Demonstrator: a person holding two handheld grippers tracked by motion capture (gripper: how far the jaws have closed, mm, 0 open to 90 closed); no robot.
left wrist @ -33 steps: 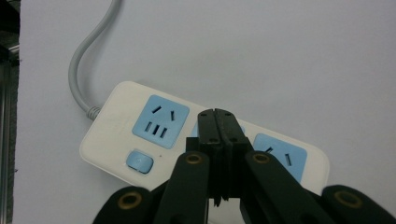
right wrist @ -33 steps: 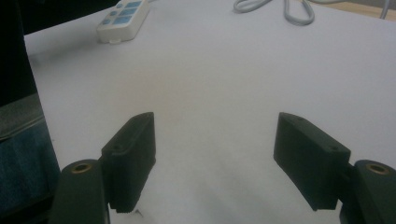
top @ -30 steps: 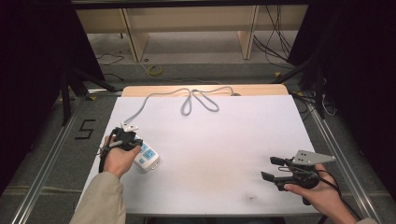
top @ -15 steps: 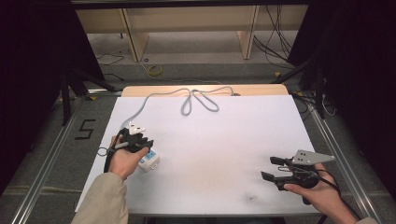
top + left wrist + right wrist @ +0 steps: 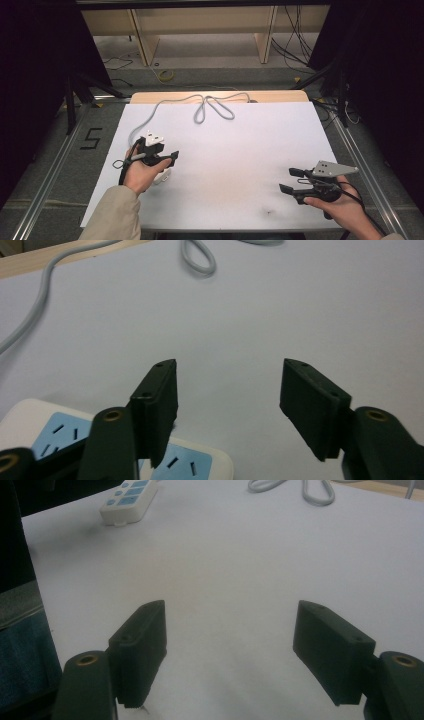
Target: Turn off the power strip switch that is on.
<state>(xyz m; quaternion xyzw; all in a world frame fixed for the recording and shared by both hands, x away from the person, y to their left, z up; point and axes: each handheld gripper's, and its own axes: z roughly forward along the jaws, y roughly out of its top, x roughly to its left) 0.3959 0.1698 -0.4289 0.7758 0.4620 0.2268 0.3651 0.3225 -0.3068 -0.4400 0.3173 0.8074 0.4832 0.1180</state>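
A white power strip (image 5: 45,427) with blue socket panels lies at the table's left, partly under the person's left hand (image 5: 141,172); one end of the power strip (image 5: 163,176) pokes out beside that hand. Its grey cable (image 5: 150,114) runs to the far edge and loops there. My left gripper (image 5: 171,158) hovers just over the strip, pointing right, jaws open with bare table between them (image 5: 230,365). My right gripper (image 5: 289,180) rests near the front right, open and empty (image 5: 230,607). From it the power strip (image 5: 127,497) lies far off.
The cable's loops (image 5: 212,107) lie at the middle of the far edge, over a wooden strip (image 5: 280,95). The white table top (image 5: 240,150) ends in metal rails at each side. Shelving and floor cables stand beyond. A small dark mark (image 5: 269,212) sits near the front edge.
My left gripper has shifted a little to the right over the power strip, its jaws now pointing right. The right gripper has stayed put.
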